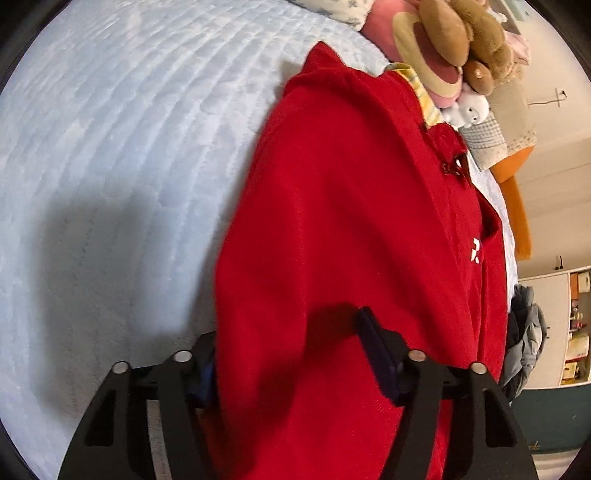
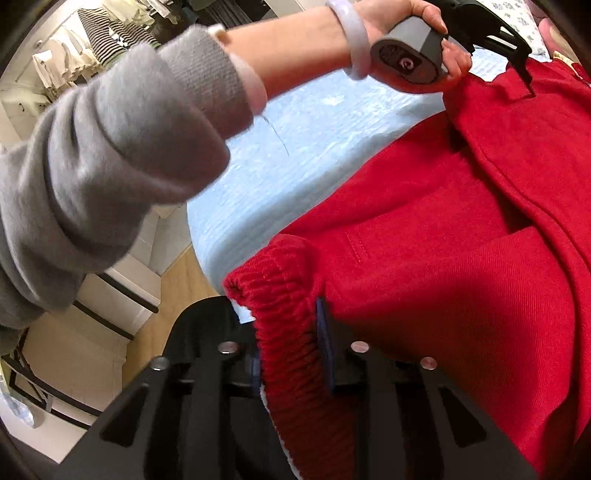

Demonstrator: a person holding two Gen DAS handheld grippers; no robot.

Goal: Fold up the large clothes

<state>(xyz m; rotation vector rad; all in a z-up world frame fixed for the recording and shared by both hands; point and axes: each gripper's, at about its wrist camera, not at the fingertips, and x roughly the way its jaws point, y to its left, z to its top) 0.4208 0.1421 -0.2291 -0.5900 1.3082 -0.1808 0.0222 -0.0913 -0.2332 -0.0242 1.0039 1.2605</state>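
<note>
A large red garment (image 1: 351,203) with a small white logo lies lengthwise on a pale blue quilted bed cover (image 1: 129,147). My left gripper (image 1: 291,362) stands over its near end, jaws wide, with a bulge of red cloth between them; the left pad is half hidden by the cloth. In the right wrist view the same gripper (image 2: 517,70) is held by a hand (image 2: 406,22) in a grey sleeve (image 2: 110,147), its tips down in the garment (image 2: 461,240). My right gripper (image 2: 290,354) has the ribbed red hem (image 2: 280,295) filling the gap between its pads at the bed's edge.
Plush toys (image 1: 454,37) and pillows sit at the head of the bed. Grey clothing (image 1: 528,339) hangs off the bed's far side, near a shelf (image 1: 576,325). Below the bed edge are a wood floor (image 2: 177,288) and white drawers (image 2: 122,291); striped clothes (image 2: 110,29) hang behind.
</note>
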